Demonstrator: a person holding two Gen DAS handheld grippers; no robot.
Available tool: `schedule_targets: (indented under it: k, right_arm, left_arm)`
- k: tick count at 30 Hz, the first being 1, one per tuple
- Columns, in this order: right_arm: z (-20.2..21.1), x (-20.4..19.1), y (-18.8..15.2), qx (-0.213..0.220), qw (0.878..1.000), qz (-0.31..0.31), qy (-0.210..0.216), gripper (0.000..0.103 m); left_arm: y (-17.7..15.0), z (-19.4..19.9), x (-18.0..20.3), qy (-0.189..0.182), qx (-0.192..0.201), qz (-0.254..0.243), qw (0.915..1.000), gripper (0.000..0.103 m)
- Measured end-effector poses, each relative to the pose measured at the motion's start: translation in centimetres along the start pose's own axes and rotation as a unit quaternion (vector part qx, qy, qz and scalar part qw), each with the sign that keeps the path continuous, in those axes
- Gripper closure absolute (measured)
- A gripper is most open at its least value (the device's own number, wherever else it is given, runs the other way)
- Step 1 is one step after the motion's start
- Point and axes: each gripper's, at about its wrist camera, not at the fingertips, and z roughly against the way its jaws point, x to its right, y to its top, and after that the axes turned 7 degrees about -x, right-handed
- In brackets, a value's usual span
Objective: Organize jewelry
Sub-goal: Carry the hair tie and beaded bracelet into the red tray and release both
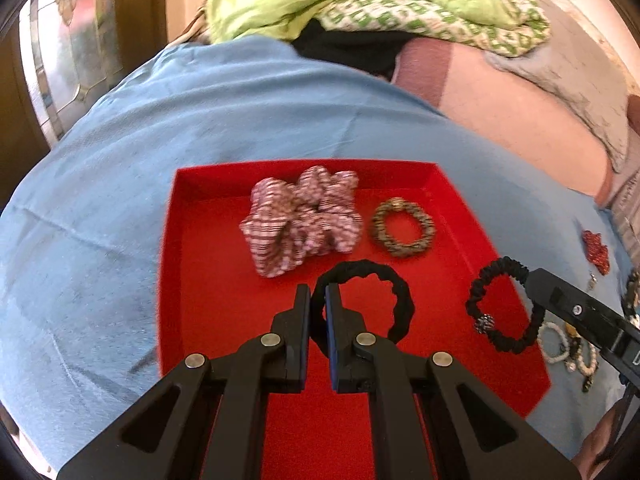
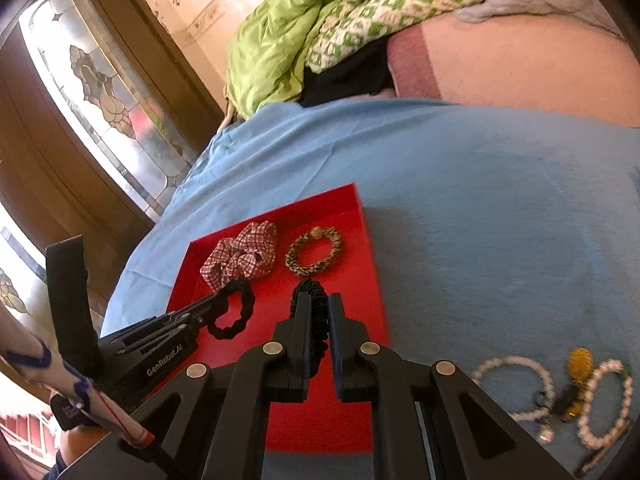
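Left gripper [image 1: 318,292] clamped on a black hair tie [image 1: 394,300], pads pinching its left edge, loop hanging over the red tray [image 1: 200,280]; right gripper [image 2: 319,304] likewise pinched shut on a second black tie [image 2: 312,292], thin and ruffled, with a bead, held over the tray's right part. Already lying in the tray: checked scrunchie [image 1: 300,224] and, just beside it, a leopard band [image 1: 404,228]. Still out on the blue cloth [image 2: 480,200], right of the tray: pearl bracelets [image 2: 516,384] and a yellow piece [image 2: 580,362]. Step in hand, by the look of it: carrying both ties in for placing. Next: lower each over bare red floor, clear of scrunchie and band; open; lift away without snagging the loops.
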Motion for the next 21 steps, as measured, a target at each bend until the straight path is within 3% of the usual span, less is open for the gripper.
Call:
schedule_targets:
  k: [10, 21]
  right_arm:
    - [-4.4, 0.0, 1.1, -0.027, 1.0, -0.011, 0.003, 0.094]
    - [-4.6, 0.4, 0.9, -0.033, 0.999, -0.003, -0.017, 0.091]
  left_arm:
    - [0.5, -1.0, -0.1, 0.013, -0.008, 0.004, 0.9999, 0.096]
    - [0.7, -1.3, 0.3, 0.02, -0.009, 0.008, 0.9997, 0.095]
